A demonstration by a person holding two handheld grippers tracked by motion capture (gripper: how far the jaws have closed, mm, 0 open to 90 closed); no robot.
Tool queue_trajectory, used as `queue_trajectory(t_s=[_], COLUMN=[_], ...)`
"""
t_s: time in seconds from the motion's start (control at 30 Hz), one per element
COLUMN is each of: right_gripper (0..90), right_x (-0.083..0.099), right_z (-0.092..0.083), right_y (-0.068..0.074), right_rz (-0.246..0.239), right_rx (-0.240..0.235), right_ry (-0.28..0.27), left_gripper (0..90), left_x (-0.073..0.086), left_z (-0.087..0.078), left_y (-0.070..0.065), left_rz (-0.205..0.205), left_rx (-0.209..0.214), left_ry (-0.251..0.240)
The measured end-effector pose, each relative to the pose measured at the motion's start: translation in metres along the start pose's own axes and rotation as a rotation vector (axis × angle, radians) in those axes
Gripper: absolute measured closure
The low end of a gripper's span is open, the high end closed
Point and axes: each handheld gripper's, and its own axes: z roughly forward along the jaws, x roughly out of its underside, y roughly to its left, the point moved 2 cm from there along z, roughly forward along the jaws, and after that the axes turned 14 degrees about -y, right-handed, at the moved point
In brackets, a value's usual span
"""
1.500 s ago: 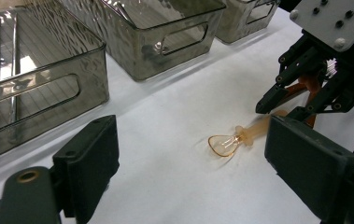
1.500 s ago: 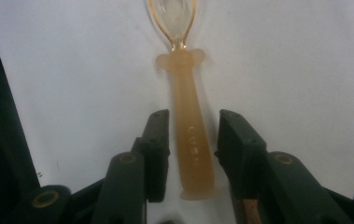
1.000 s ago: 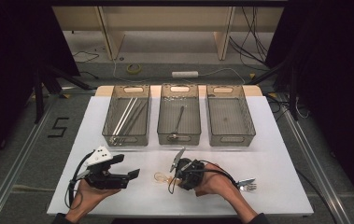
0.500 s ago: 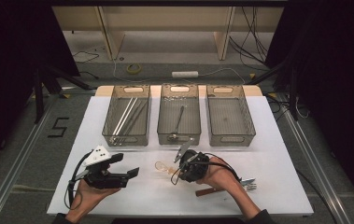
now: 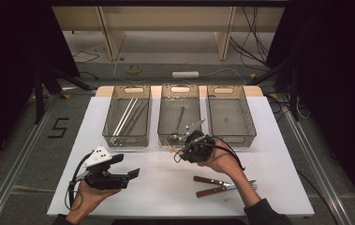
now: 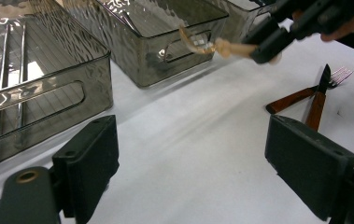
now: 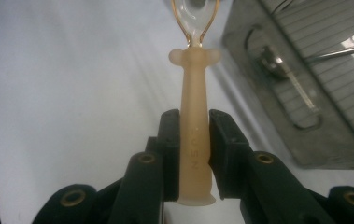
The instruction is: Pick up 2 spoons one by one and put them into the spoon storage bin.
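Gripping spoon (image 7: 194,154): right gripper (image 7: 194,156) jaws clamp its pale handle on both sides, bowl end sticking out ahead | spoon in the air at front wall of middle bin (image 5: 180,123) | left gripper (image 6: 191,158) jaws wide apart, nothing between, over white table (image 5: 166,187)

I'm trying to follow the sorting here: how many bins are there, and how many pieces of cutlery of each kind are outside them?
Bins: 3
Spoon, held in the right gripper: 1
Knife, on the table: 1
Fork, on the table: 1
Total: 6
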Motion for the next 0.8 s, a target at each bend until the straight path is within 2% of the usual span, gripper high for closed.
queue_trajectory(t_s=[0.43,0.8], right_gripper=[75.7,75.7], right_x=[-0.028,-0.043], right_z=[-0.01,-0.009], right_y=[-0.03,-0.059], right_rz=[0.035,0.107], right_rx=[0.072,0.149], right_ry=[-0.067,-0.12], left_gripper=[16.8,16.7], left_x=[0.0,0.0], left_z=[0.0,0.0], left_y=[0.0,-0.001], left_rz=[-0.002,0.003], left_rx=[-0.002,-0.002], left_ry=[-0.006,-0.008])
